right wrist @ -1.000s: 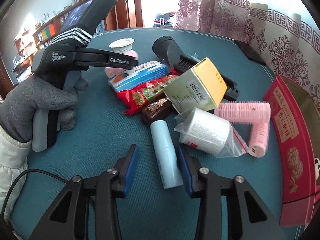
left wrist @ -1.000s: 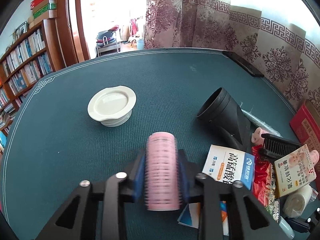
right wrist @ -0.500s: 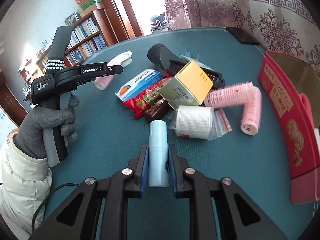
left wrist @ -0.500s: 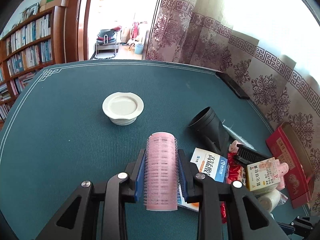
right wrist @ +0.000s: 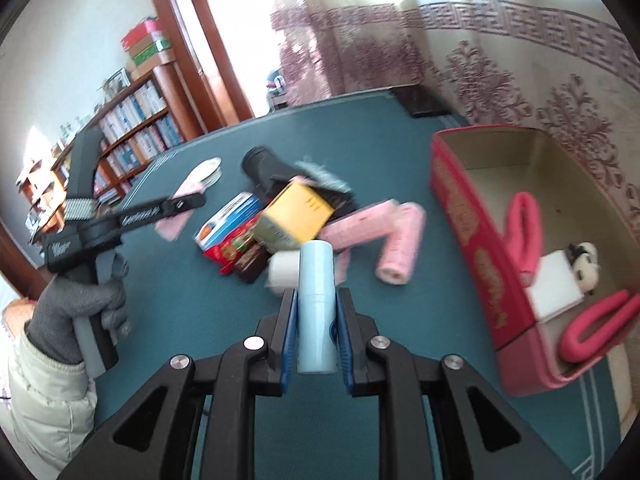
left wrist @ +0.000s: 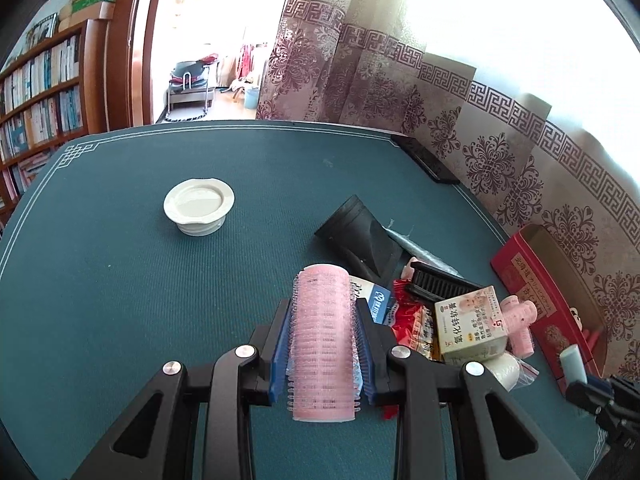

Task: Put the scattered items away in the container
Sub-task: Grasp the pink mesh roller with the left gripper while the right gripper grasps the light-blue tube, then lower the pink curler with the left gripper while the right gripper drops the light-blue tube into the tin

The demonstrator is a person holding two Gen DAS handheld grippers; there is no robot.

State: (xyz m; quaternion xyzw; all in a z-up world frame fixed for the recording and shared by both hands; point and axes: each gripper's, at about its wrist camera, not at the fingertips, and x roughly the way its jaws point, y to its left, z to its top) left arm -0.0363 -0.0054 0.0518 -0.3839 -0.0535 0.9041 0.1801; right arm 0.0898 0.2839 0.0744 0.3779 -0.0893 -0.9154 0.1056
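Right gripper (right wrist: 316, 320), jaws just closed on the pale blue cylindrical plastic tube (right wrist: 316, 300), now carries it off the green felt table (right wrist: 192, 320) toward the open red cardboard box (right wrist: 480, 240); left gripper (left wrist: 322, 340) still clamps the pink bristled hair roller (left wrist: 322, 336).

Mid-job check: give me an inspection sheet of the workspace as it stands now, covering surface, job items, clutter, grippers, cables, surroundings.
Surface: teal table cloth with a white line border.
Job's things: red box, open, holding pink clips, a white card and a small panda figure. Pile beside it: yellow carton, blue-white box, red snack packet, two loose pink rollers, white roll, black nozzle.
Clutter: white lid apart from the pile; black flat device at the far edge.
Grippers: left gripper shut on a pink roller; right gripper shut on a pale blue tube.
Cables: nothing seen.
Surroundings: bookshelf, open doorway, patterned curtains.
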